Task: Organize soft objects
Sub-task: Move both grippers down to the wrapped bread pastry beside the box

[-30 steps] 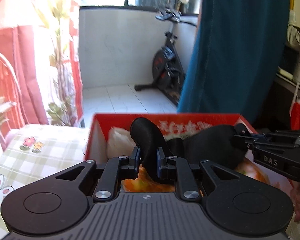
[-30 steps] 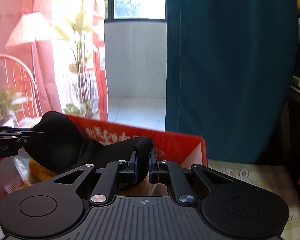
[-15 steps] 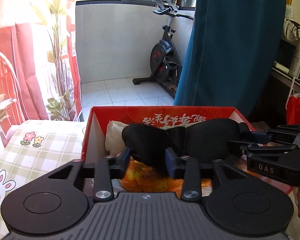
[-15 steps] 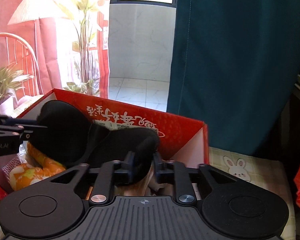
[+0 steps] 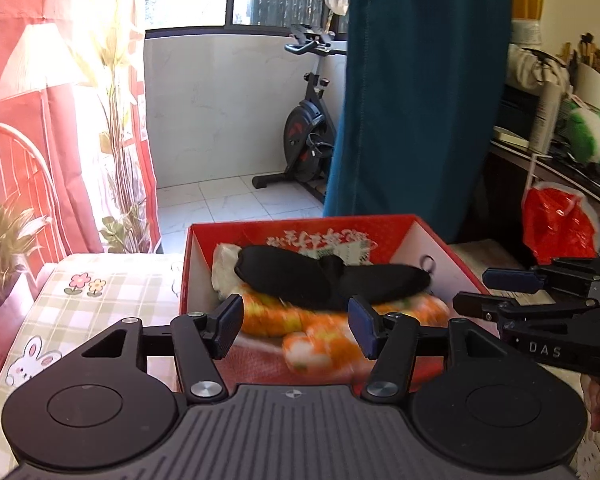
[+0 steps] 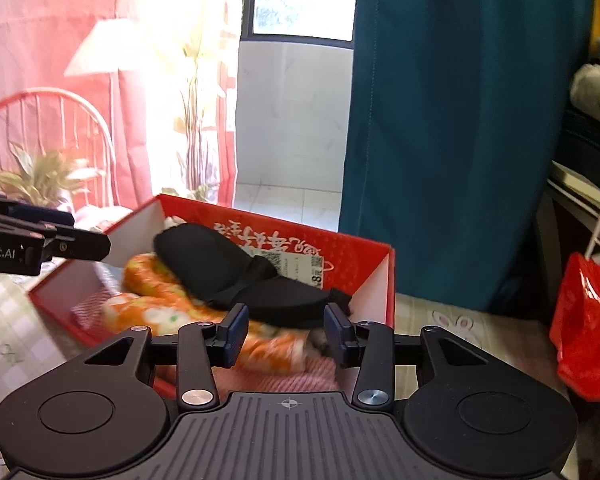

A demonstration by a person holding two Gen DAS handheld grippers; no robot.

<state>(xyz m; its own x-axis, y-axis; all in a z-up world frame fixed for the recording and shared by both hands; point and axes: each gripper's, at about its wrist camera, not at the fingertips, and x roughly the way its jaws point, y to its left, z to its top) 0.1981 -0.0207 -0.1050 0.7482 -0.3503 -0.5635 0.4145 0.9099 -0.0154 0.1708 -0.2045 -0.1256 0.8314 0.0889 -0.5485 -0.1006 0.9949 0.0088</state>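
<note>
A black padded eye mask (image 5: pixel 324 278) lies inside the red cardboard box (image 5: pixel 300 227), on top of orange and white soft toys (image 5: pixel 320 330). The left gripper (image 5: pixel 296 326) hovers at the box's near edge, jaws opening, nothing pressed between its blue pads. The right gripper (image 6: pixel 286 330) hangs just short of the mask (image 6: pixel 244 280) in its own view, jaws also opening and apart from the fabric. Each gripper shows from the side in the other's view: the right gripper (image 5: pixel 508 292) at right, the left gripper (image 6: pixel 80 236) at left.
The red box (image 6: pixel 380 276) stands on a table with a checked cloth printed with rabbits (image 5: pixel 60 312). A red plastic bag (image 6: pixel 588 320) hangs at the right. Behind are a teal curtain (image 5: pixel 416 92), an exercise bike (image 5: pixel 308 136) and red curtains with plants.
Both grippers let go of the black mask, opened and drew back and up. The mask dropped flat onto the toys in the box.
</note>
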